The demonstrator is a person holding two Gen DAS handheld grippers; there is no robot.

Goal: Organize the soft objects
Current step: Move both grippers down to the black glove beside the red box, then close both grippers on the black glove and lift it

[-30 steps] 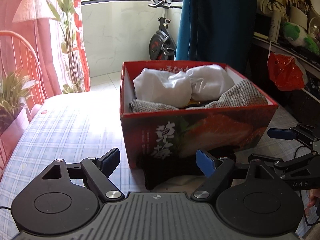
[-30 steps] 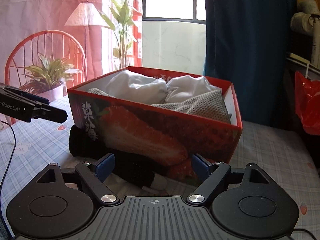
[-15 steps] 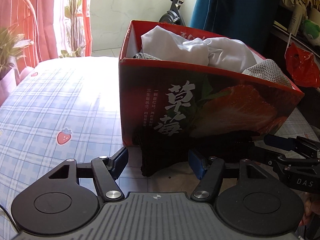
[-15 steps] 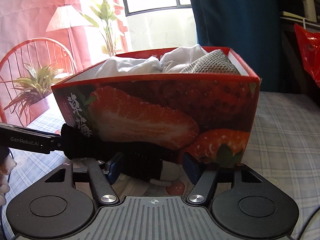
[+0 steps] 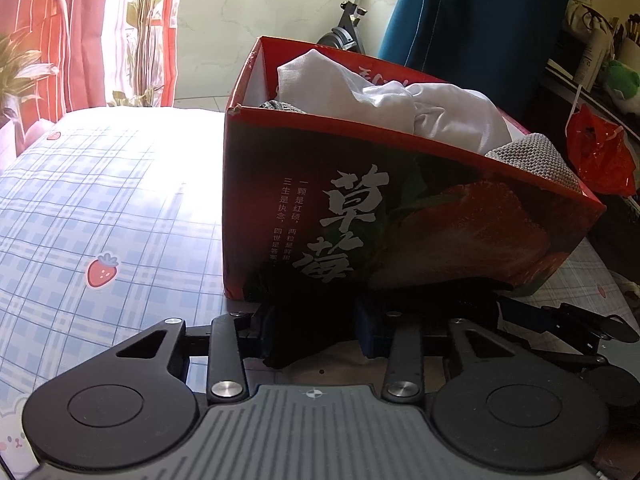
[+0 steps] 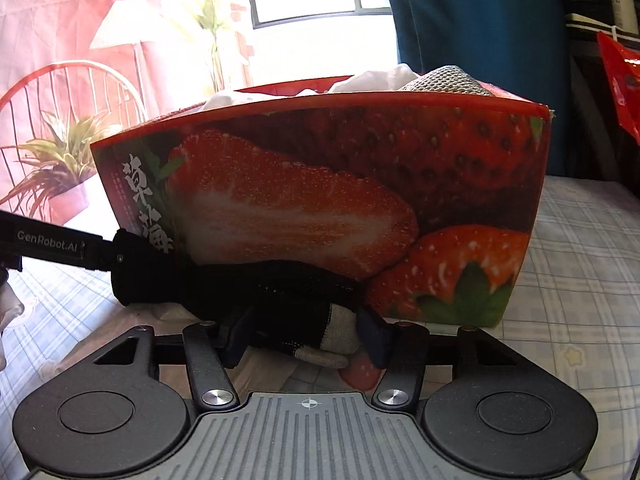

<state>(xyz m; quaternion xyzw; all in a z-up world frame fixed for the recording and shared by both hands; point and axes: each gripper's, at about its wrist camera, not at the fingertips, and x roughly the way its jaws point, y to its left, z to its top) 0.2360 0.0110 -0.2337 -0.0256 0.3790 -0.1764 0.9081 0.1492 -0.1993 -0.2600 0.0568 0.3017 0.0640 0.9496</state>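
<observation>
A long black sock with a grey toe lies on the checked bedspread, against the front of the red strawberry box. My left gripper has the sock's black end between its jaws, which are closing, and the pads touch the cloth. My right gripper is also closing, on the grey-toed end. The left gripper's finger shows at the sock's far end. White cloths and a grey knit fill the box.
The box stands directly ahead of both grippers. A red plastic bag hangs at the right by a cluttered shelf. An exercise bike and a blue curtain are behind. A potted plant and a wire chair stand at the left.
Both grippers sank toward the bed and came in on the black sock. Their jaws narrowed from wide apart to touching the cloth. The box looms taller in both views.
</observation>
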